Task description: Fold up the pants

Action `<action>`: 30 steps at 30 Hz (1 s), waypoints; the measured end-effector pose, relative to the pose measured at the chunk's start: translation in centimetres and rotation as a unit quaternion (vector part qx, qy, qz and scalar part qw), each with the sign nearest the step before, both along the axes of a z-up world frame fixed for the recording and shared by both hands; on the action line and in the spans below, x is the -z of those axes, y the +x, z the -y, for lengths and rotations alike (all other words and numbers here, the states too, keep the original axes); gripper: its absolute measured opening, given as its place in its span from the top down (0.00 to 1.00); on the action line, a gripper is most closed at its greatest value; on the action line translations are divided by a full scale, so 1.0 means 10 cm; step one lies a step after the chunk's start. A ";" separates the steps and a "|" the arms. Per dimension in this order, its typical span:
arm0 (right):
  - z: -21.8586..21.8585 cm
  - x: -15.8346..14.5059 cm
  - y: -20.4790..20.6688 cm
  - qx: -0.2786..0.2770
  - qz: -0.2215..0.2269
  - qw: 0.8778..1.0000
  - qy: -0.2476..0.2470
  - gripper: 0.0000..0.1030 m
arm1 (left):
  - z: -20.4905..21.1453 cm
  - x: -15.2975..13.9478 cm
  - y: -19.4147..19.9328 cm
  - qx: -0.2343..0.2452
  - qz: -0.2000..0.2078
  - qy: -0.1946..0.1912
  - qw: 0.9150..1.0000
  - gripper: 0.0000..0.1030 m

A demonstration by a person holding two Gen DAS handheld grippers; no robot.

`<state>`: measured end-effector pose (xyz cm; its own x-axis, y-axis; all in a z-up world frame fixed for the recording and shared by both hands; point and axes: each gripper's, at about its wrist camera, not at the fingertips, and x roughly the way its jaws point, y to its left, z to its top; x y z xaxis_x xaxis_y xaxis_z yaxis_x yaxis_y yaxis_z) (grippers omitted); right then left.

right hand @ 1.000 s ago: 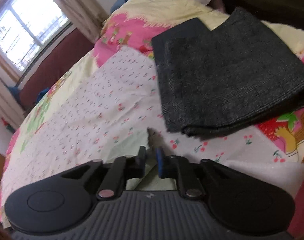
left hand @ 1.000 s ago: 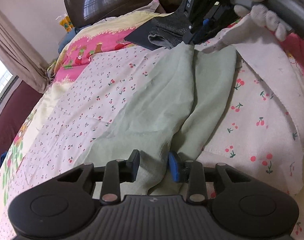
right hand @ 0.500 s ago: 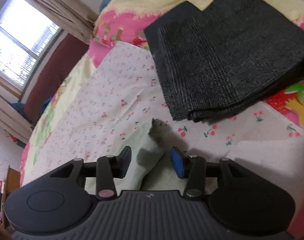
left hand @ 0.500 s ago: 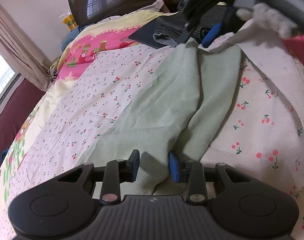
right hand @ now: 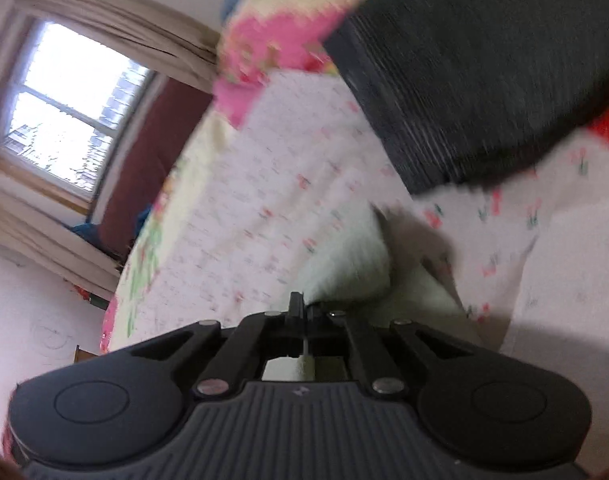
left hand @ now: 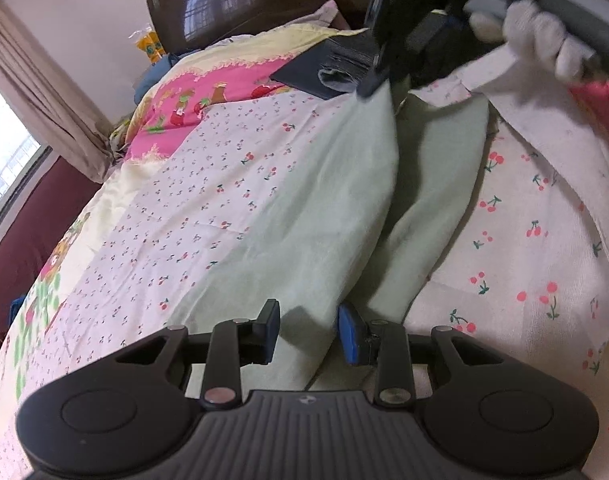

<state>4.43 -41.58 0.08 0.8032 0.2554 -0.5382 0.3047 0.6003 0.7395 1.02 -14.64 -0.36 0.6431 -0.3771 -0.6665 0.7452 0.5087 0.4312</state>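
Pale green pants (left hand: 304,208) lie lengthwise on the bed, both legs side by side with a dark crease between them. My left gripper (left hand: 309,332) is open, its jaws on either side of the near end of the left leg, just above the cloth. My right gripper (right hand: 304,309) is shut on the far end of the green pants (right hand: 352,268); the view is blurred. In the left wrist view it shows at the pants' far end (left hand: 380,76), held by a gloved hand.
A folded dark grey garment (right hand: 480,76) lies on the bed beyond the pants, also in the left wrist view (left hand: 332,68). A cherry-print white cloth (left hand: 544,200) lies to the right. The patterned bedsheet (left hand: 184,200) stretches left. A dark headboard (left hand: 240,4) stands behind, a window (right hand: 68,128) on the left.
My right gripper opened half a second ago and has now shut on the far end of the pants, tilting as it moves. My left gripper stays open over the near end.
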 end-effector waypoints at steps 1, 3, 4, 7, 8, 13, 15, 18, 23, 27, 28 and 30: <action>0.02 -0.09 -0.05 -0.002 0.011 1.000 0.002 0.97 | -0.01 -0.02 0.00 -0.001 0.001 -0.004 1.000 0.53; 0.05 -0.22 -0.15 -0.004 0.023 1.000 0.005 0.97 | -0.04 -0.06 -0.02 -0.002 0.004 -0.012 1.000 0.54; 0.06 -0.25 -0.19 -0.004 0.025 1.000 0.008 0.97 | -0.06 -0.07 -0.04 -0.002 0.004 -0.013 1.000 0.54; 0.07 -0.23 -0.28 -0.005 0.011 1.000 0.001 0.97 | -0.05 -0.01 -0.08 0.001 0.011 0.000 1.000 0.54; 0.08 -0.18 -0.29 -0.002 -0.002 1.000 -0.004 0.97 | -0.04 0.03 -0.09 0.000 0.010 0.009 1.000 0.54; 0.13 0.22 -0.20 0.006 -0.075 0.997 0.015 0.97 | 0.00 0.17 -0.10 0.010 -0.005 0.038 0.999 0.73; 0.09 0.18 -0.25 -0.002 -0.069 0.998 0.014 0.97 | -0.03 0.10 -0.12 0.014 -0.002 0.034 0.999 0.73; 0.04 0.13 -0.29 -0.026 -0.081 0.996 -0.026 0.92 | -0.11 0.05 -0.15 0.024 0.004 0.041 0.999 0.73; 0.06 0.25 -0.40 -0.011 -0.098 0.995 -0.018 0.88 | -0.10 0.20 -0.21 0.026 -0.001 0.061 0.998 0.73; 0.07 0.28 -0.45 -0.002 -0.082 0.997 -0.010 0.79 | -0.07 0.22 -0.21 0.026 0.004 0.056 0.998 0.73; 0.08 0.26 -0.45 0.006 -0.070 0.998 -0.011 0.79 | -0.07 0.21 -0.20 0.026 0.005 0.055 0.998 0.73; 0.05 0.15 -0.41 0.002 -0.043 0.999 -0.027 0.97 | -0.09 0.17 -0.19 0.025 0.005 0.050 0.998 0.72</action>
<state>0.34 -42.05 -1.42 0.7544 0.2199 -0.6185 0.3690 0.6373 0.6766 -0.87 -13.75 -2.04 0.6317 -0.3397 -0.6968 0.7640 0.4254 0.4851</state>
